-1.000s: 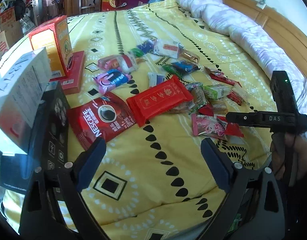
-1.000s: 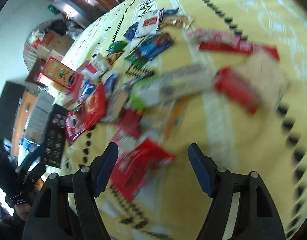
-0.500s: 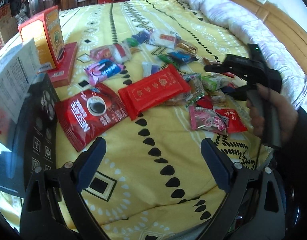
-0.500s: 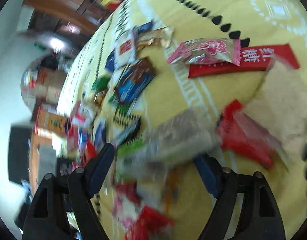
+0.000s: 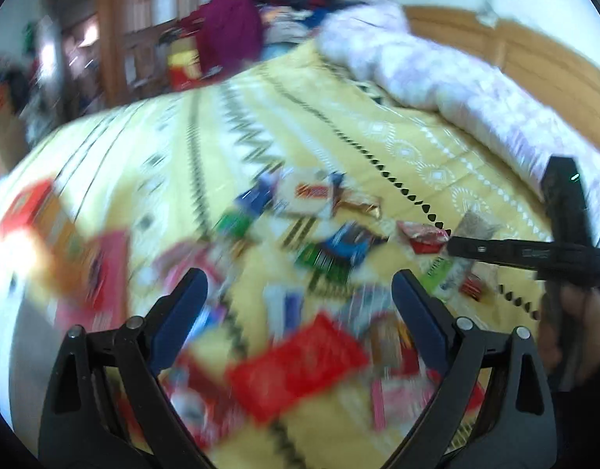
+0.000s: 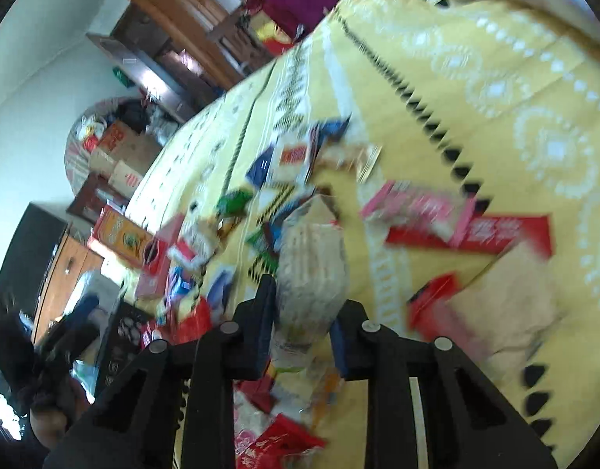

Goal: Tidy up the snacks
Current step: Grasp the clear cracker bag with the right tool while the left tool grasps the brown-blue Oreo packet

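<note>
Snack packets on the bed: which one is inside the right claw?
The pale, grainy packet: only it sits between the right claw fingers; all others lie on the yellow bedspread.

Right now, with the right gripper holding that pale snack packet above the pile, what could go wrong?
1. The right gripper pinches the pale snack packet only at its lower end, so the long free part may swing or slip out.
2. Other wrappers lie crowded beneath it on the yellow bedspread; a drop could scatter them.
3. Both views are blurred by motion, so the open left gripper, close over the red packet, may misjudge its reach.
</note>
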